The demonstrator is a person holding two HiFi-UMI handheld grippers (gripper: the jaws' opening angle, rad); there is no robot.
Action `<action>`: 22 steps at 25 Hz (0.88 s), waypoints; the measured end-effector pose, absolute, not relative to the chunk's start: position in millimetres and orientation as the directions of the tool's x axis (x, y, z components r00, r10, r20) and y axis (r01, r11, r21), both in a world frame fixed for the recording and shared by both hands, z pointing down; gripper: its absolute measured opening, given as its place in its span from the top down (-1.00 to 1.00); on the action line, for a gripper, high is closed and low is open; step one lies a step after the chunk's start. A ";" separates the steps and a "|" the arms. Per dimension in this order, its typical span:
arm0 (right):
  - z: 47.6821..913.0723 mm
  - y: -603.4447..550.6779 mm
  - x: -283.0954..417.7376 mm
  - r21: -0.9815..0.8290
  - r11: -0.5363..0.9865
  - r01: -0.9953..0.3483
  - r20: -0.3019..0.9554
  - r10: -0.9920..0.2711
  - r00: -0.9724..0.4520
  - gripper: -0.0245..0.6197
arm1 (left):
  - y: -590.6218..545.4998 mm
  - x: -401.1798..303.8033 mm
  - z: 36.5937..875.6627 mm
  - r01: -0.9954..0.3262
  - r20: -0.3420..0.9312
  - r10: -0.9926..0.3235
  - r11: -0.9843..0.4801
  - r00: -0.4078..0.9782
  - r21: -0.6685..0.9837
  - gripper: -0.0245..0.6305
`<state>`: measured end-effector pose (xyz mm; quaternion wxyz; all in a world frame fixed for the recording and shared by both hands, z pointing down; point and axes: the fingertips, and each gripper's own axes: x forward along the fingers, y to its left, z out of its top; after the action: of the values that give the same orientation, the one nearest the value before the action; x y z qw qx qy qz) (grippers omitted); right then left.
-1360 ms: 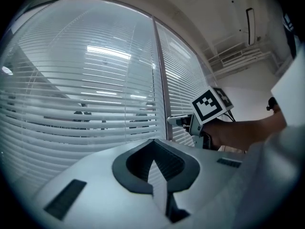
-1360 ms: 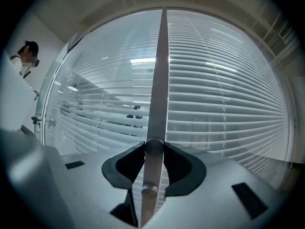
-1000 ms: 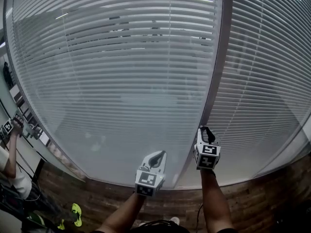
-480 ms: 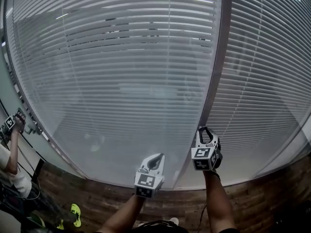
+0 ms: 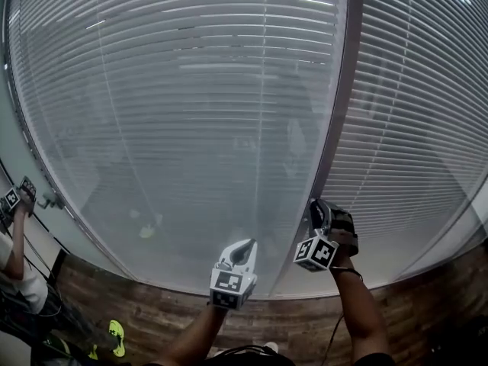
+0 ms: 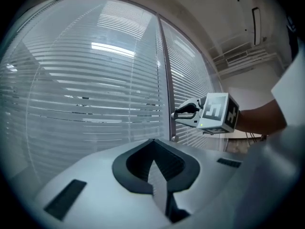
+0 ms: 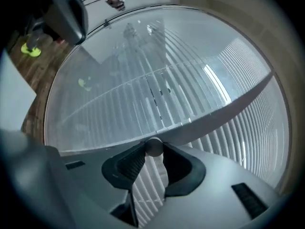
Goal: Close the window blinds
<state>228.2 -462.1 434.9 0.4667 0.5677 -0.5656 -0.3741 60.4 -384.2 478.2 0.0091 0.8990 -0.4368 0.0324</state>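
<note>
Two grippers face the blinds: the right gripper pinches the round tilt knob on the window frame, best rolled firmly and steadily; the left gripper sits closed, empty.

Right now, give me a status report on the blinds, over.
Left gripper shut, empty. Right gripper clamped on the round knob at the window post. Blinds down, slats look nearly shut. Nothing in the way.
</note>
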 end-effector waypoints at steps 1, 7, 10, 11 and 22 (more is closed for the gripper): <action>435.3 -461.4 228.2 0.968 0.078 -0.239 0.100 -0.992 0.081 0.54 | -383.7 61.9 478.4 -0.783 0.068 -0.782 -0.622 0.620 -0.012 0.93; 438.7 -460.6 226.2 0.990 0.088 0.111 0.080 -0.994 0.074 0.54 | -384.8 62.5 477.6 -0.781 0.070 -0.780 -0.624 0.622 -0.016 0.93; 436.9 -458.5 217.0 0.982 0.103 0.156 0.098 -0.995 0.034 0.54 | -383.9 62.0 476.8 -0.782 0.068 -0.781 -0.623 0.621 -0.017 0.93; 437.3 -458.7 215.9 0.981 0.105 0.161 0.102 -0.994 0.028 0.55 | -383.5 61.8 475.9 -0.784 0.067 -0.783 -0.620 0.618 -0.015 0.93; 441.0 -462.3 229.1 0.982 0.081 0.173 0.072 -0.996 0.055 0.54 | -387.5 44.8 473.7 -0.807 0.046 -0.807 -0.590 0.589 -0.022 0.92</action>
<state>229.1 -462.3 441.0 0.5728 0.4466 -0.4606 -0.5101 44.8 -387.5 473.7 0.0005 0.8914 -0.4526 0.0254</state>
